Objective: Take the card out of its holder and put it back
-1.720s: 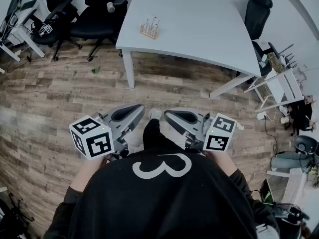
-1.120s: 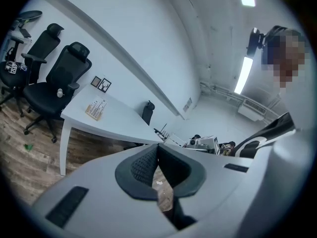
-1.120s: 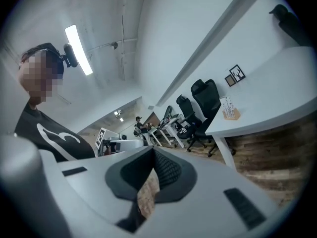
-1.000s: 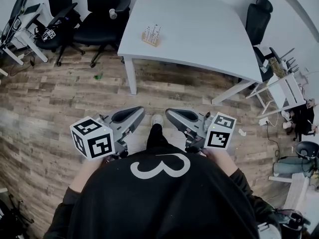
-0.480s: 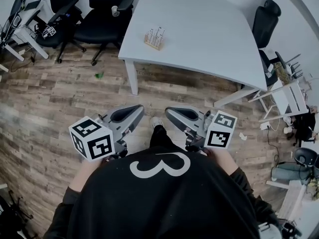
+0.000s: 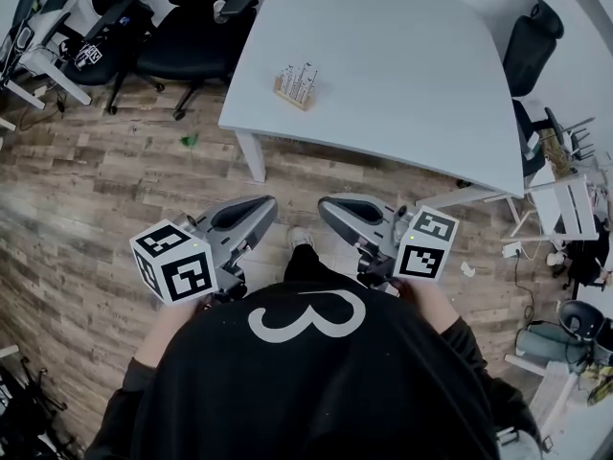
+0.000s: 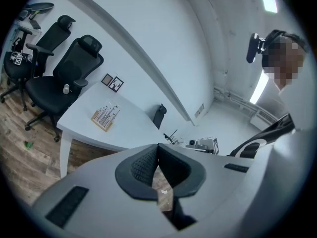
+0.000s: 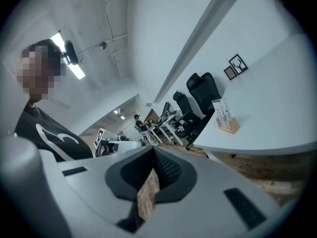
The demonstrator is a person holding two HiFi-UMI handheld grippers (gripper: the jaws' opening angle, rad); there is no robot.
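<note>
Wood-plank floor fills the near ground. A white desk stands at the far side, with black office chairs beyond its left end.

**Task's things.** We find the wooden holder on the left part of the desk, close to its near edge. The cards stand upright in it as a pale row. They are too small for us to tell which card is meant, and none lies loose on the desk.

**Progress.** Both grippers hang close to the person's body, well apart from the desk and the holder. Nothing is carried and nothing is touched. We judge that the task is not under way at this moment. Taking the card out and putting it back both appear left to do, though a card already returned would look the same.

**Jaws.** The left gripper points toward the desk from the left of the person's shoe. Its own view shows the jaws clenched, tips meeting, with only floor visible through the slot behind the tips. The right gripper, just right of the shoe, matches it. Its jaws are pressed together and empty, and the holder sits far off in its view.
</note>
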